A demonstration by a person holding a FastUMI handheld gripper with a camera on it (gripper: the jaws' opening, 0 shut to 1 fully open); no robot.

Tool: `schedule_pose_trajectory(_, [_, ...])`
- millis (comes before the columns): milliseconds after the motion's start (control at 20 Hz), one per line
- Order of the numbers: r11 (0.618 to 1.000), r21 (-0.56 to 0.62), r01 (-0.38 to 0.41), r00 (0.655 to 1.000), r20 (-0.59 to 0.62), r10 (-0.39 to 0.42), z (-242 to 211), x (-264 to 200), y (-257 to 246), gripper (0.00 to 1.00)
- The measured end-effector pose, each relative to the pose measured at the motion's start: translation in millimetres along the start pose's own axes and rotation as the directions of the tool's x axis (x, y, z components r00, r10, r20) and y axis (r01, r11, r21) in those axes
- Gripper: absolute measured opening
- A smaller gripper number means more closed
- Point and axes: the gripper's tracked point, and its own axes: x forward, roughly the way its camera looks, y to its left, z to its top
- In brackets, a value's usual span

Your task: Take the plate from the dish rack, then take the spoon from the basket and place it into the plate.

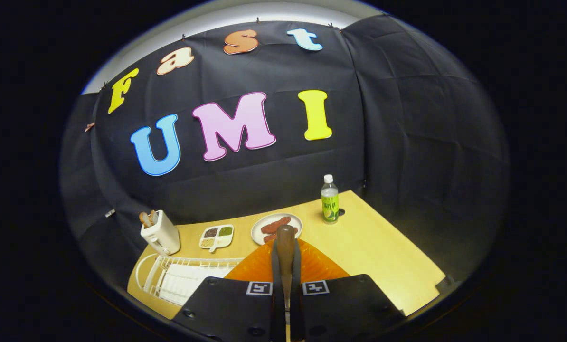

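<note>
My gripper [286, 285] is clenched on spoon [286, 247], over orange plate [312, 266]. Lower left: empty dish rack [169, 280]. Centre: white plate [264, 223] w/ sausages, tray [216, 237] w/ grains.

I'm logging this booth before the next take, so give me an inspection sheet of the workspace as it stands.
Surface: light wooden table, bare on the bottle's side.
Job's things: brown-handled spoon clamped between the fingers, over an orange plate just ahead of them; white dish rack beside the plate holds no plate. Basket: nothing seen.
Clutter: white toaster with bread, divided snack dish, white plate of sausages, green-labelled bottle.
Grippers: gripper shut on the spoon handle.
Cables: nothing seen.
Surroundings: black cloth wall behind and beside the table.
</note>
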Motion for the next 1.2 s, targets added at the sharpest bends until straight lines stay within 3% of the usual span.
schedule_pose_trajectory(400, [0.989,0.149,0.015,0.976,-0.219,0.018,-111.7,-37.6,53.2,0.08])
schedule_pose_trajectory(750, [0.992,0.122,-0.025,0.950,-0.307,0.062,-194.7,-35.4,85.4,0.08])
schedule_pose_trajectory(950, [0.997,0.073,-0.024,0.940,-0.337,0.047,-228.4,-27.0,86.7,0.08])
schedule_pose_trajectory(1200, [0.994,0.112,-0.007,0.912,-0.406,0.052,-268.8,-26.2,88.2,0.08])
